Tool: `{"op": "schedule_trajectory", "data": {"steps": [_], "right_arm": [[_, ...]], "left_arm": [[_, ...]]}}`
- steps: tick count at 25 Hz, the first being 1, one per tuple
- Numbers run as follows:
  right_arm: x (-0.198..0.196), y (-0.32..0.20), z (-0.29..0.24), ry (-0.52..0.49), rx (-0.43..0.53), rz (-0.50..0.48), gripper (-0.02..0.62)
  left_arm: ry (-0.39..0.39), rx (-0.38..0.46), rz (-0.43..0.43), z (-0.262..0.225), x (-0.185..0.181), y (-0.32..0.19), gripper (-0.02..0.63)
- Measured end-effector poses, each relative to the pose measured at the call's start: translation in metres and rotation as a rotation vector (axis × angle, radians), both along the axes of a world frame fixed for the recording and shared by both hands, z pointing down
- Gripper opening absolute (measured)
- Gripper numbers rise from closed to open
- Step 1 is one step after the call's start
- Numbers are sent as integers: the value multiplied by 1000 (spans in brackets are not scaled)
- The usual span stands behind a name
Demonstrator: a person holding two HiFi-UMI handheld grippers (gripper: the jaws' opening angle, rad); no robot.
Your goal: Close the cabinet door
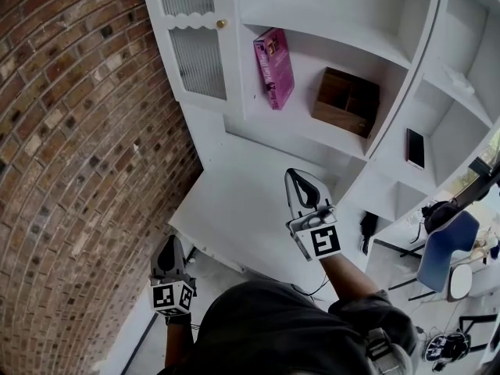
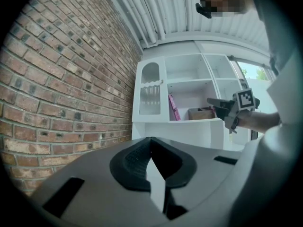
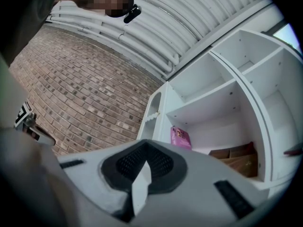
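Cabinet [image 1: 234, 198] in white paint fills the upper middle of the head view, with a brick wall [image 1: 70, 170] running along its 9 o'clock side. The cabinet door [image 1: 197, 61] sits in the left column, towards 11 o'clock. It has ribbed glass panels and a small brass knob [image 1: 221, 23] on its right edge. From here and from the left gripper view it looks flush with the cabinet front, though I cannot tell whether it is fully latched.

Just to the door's 3 o'clock side, an open shelf holds a pink book [image 1: 273, 67] standing tilted. A wooden box [image 1: 346, 101] with compartments sits further along the same shelf. A flat dark slab [image 1: 415, 148] stands in a narrower compartment out at 3 o'clock.

The right gripper [image 1: 297, 178] is raised near the picture's centre, below the shelf. It points up towards the book and touches nothing. Its own view shows the two black pads brought together at the tips with nothing between them.

The left gripper [image 1: 168, 248] hangs low at 7 o'clock, near the foot of the brick wall and well apart from the door. Its jaws are likewise closed and empty.

A blue chair [image 1: 444, 248] stands at 4 o'clock.
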State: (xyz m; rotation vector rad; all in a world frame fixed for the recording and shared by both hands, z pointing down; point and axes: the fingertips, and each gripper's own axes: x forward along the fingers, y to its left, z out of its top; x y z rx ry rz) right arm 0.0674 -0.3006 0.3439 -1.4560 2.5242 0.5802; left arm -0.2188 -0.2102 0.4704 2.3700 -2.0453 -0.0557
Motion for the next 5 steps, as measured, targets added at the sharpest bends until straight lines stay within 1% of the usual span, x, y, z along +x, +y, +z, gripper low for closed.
{"op": "schedule_trajectory", "data": {"steps": [5], "right_arm": [[1, -2, 2, -4, 12, -3, 0]], "left_arm": [[-2, -1, 3, 1, 1, -2, 2]]}}
